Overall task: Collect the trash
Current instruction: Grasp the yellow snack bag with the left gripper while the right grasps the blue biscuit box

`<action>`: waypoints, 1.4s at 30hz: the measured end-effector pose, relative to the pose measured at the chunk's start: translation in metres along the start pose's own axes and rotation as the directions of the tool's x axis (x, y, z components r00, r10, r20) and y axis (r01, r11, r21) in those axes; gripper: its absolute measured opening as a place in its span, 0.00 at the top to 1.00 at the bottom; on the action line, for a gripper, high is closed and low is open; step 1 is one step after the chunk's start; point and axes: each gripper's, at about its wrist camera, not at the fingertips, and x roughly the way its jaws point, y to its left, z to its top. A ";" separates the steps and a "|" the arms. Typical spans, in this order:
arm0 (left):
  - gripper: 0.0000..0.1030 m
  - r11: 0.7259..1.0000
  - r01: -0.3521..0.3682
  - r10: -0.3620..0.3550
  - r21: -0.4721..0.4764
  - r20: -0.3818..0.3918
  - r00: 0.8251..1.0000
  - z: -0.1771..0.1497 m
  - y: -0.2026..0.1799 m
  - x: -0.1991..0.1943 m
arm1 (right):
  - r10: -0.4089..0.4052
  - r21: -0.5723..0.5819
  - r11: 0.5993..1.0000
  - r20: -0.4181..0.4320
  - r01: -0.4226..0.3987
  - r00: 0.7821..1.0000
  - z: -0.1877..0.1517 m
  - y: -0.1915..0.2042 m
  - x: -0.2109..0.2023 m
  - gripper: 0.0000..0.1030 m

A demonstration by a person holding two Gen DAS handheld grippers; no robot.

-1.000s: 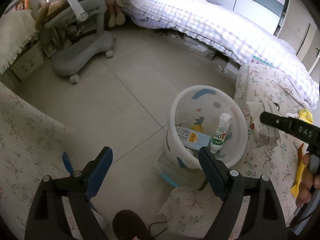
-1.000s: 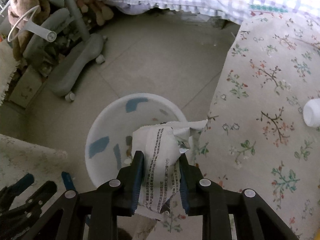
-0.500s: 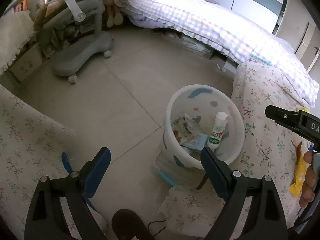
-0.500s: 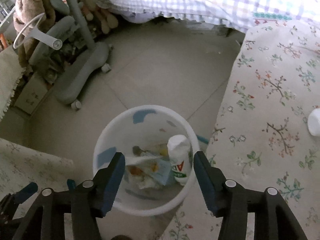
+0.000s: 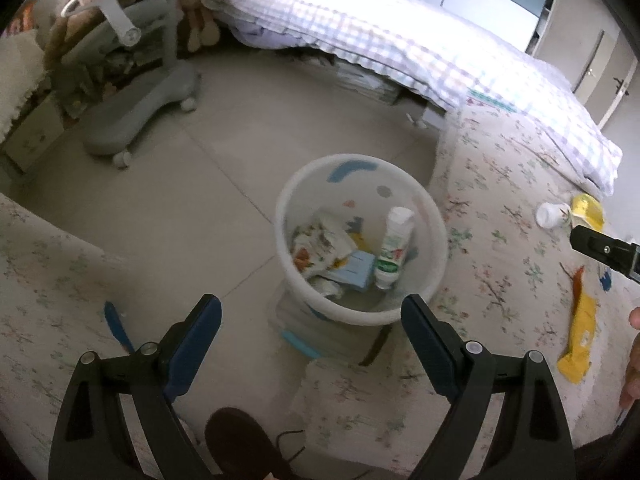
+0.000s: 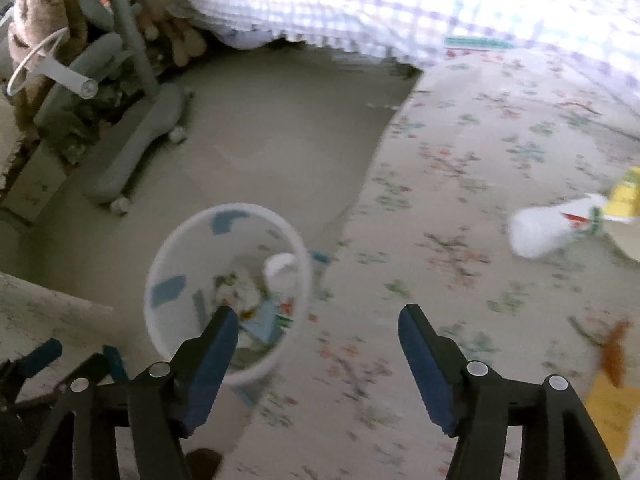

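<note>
I see a grey wheeled chair base [image 5: 140,108] on the tiled floor [image 5: 248,120], stuffed toys [image 6: 168,36] behind it, a checked bed quilt [image 5: 400,48], and floral cloth [image 6: 460,184] beside the bed.

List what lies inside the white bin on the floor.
Inside the white bin: an upright white bottle, a crumpled printed wrapper and a light blue carton. They cover the bin's bottom and anything beneath them.
</note>
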 end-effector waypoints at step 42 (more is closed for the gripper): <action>0.81 0.837 0.476 -0.378 0.269 -0.343 0.860 -0.068 -0.306 0.050 | -0.335 0.248 0.907 -0.068 0.341 0.940 -0.093 -0.286 -0.137 0.21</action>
